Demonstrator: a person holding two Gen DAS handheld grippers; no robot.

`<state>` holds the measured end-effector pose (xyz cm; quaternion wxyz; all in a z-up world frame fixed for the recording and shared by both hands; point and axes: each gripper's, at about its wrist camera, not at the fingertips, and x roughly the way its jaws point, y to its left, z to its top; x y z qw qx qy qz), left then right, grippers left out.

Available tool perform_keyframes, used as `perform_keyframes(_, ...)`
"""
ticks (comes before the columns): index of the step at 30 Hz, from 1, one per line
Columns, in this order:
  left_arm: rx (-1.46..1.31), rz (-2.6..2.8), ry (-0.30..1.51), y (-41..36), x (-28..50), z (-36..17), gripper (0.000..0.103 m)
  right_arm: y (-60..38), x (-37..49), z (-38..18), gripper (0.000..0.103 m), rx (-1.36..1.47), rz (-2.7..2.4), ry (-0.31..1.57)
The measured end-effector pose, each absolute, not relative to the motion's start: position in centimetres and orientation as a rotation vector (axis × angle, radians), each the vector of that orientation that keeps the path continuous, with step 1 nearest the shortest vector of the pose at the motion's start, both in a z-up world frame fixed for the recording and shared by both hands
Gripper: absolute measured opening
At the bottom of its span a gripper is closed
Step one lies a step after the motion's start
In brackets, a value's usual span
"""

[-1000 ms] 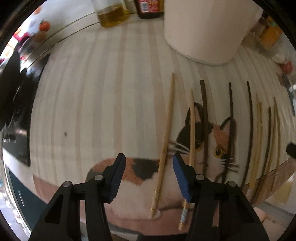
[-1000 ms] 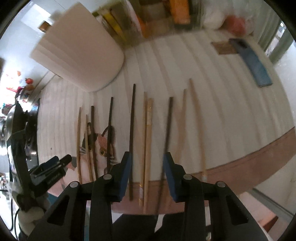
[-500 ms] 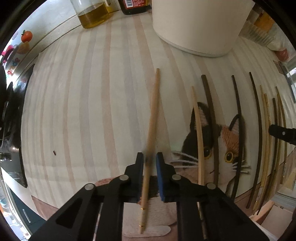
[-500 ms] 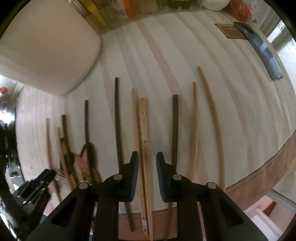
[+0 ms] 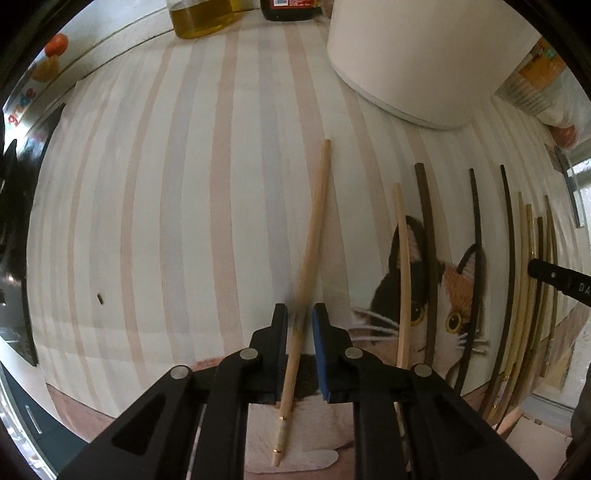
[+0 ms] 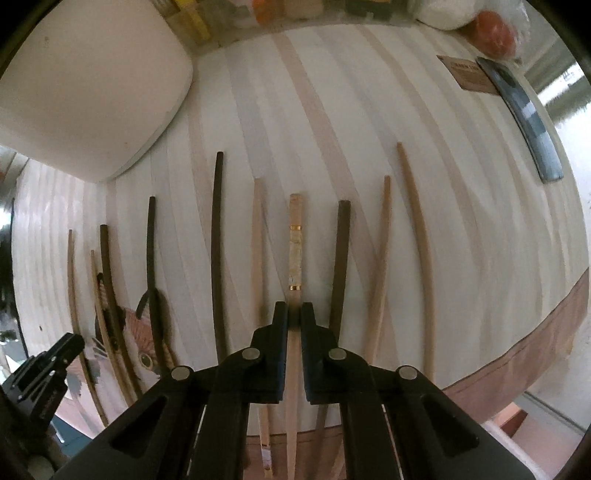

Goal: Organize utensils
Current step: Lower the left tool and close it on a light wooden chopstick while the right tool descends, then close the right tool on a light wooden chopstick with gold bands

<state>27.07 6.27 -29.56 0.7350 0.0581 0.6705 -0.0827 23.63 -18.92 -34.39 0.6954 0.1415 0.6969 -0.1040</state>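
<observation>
Several chopsticks, light wood and dark, lie in a row on a striped cloth with a cat picture. My left gripper (image 5: 300, 314) is shut on a light wooden chopstick (image 5: 314, 218) with gold bands at its near end; it tilts right toward a white container (image 5: 424, 55). My right gripper (image 6: 294, 312) is shut on a pale chopstick (image 6: 296, 240) with two gold bands, lying between a light chopstick (image 6: 256, 236) and a dark one (image 6: 341, 251). The left gripper also shows at the lower left of the right wrist view (image 6: 70, 341).
A large white container (image 6: 81, 81) stands at the back. An oil bottle (image 5: 201, 16) and a dark bottle (image 5: 291, 9) stand behind it. A dark flat object (image 6: 524, 114) and a card (image 6: 469, 75) lie at the far right. The table edge runs close below both grippers.
Both grippers went from open to shut, each on a chopstick. The left one moved forward over its light chopstick; the right one moved forward and closed on the gold-banded one.
</observation>
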Motion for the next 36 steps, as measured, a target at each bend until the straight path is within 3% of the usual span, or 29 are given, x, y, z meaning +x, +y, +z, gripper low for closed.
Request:
perform_keyframes(4,0.12,-0.147,1.464,6.4,28.3,-29.4,0.005,-17.5,25.2,-34.6,0.007,0.268,-0.224,1.565)
perform_keyframes(13,-0.123,-0.063,1.543,10.9,32.9,-29.2,0.005,-19.0,27.9,-34.0,0.007,0.298,-0.149,1.574)
perform_keyframes(22,0.086,-0.133,1.536,9.3,35.0,-28.5,0.009,-20.2,30.2,-33.8,0.007,0.29,-0.072,1.658)
perform_keyframes(36,0.123,-0.093,1.526,6.2,33.5,-29.7,0.009,-21.1,27.8,-34.1,0.007,0.251,-0.077,1.662)
